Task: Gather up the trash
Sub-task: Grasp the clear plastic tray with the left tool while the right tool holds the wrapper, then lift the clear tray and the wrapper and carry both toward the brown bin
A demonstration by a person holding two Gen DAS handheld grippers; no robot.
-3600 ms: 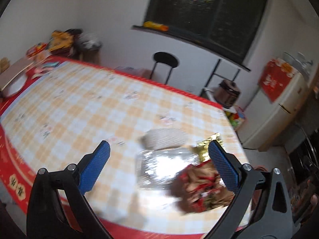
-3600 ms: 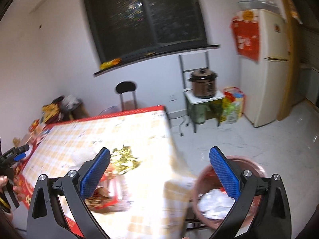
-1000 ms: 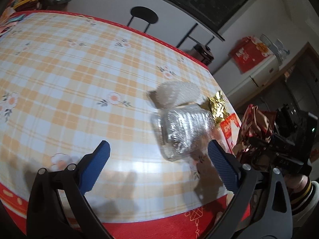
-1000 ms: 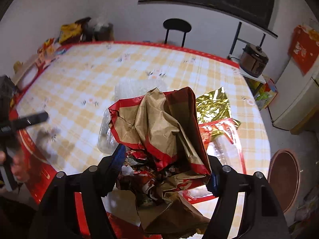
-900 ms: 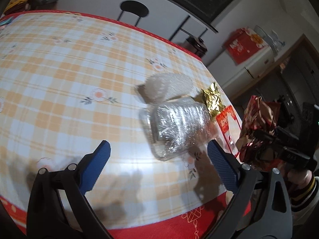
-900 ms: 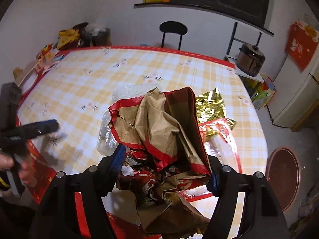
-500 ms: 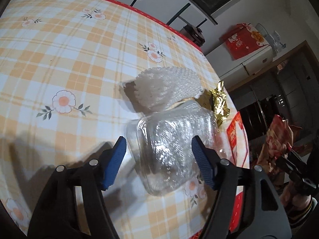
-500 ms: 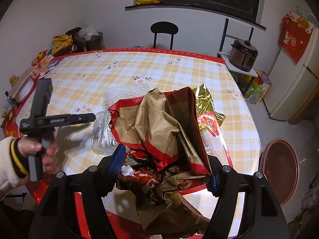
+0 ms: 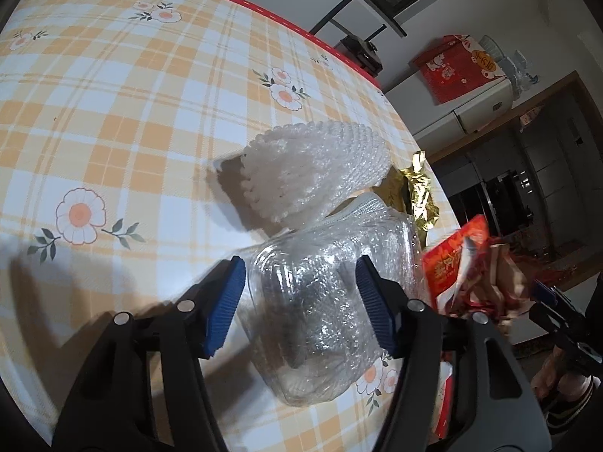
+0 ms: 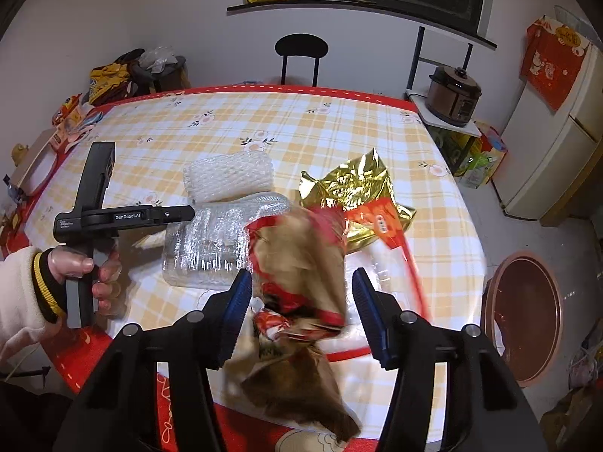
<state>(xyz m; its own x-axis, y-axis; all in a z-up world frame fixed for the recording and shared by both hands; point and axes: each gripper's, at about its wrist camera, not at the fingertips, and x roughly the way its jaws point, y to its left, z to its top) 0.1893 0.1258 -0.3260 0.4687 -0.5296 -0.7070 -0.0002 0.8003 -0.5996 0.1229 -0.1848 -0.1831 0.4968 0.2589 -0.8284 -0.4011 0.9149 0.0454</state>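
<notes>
My left gripper point(image 9: 299, 301) has its jaws around a clear crumpled plastic container point(image 9: 328, 301) lying on the checked table point(image 9: 113, 113); the pads sit at its sides, and I cannot tell if they press it. The gripper also shows in the right wrist view point(image 10: 181, 214). My right gripper point(image 10: 301, 309) holds a crumpled brown and red paper wrapper point(image 10: 301, 263) between its jaws above the table's near edge. White foam netting point(image 9: 312, 165) lies behind the container. Gold foil point(image 10: 354, 188) and a red packet point(image 10: 380, 222) lie to the right.
A round brown bin point(image 10: 524, 316) stands on the floor right of the table. A black chair point(image 10: 301, 52) stands at the far side. A rice cooker point(image 10: 454, 94) and a white fridge point(image 10: 557, 139) stand at the right. Clutter point(image 10: 75, 113) lies at the table's far left.
My left gripper has moved forward and narrowed around the clear container. My right gripper has taken the brown and red wrapper and lifted it; the wrapper is now blurred and the jaws stand wider.
</notes>
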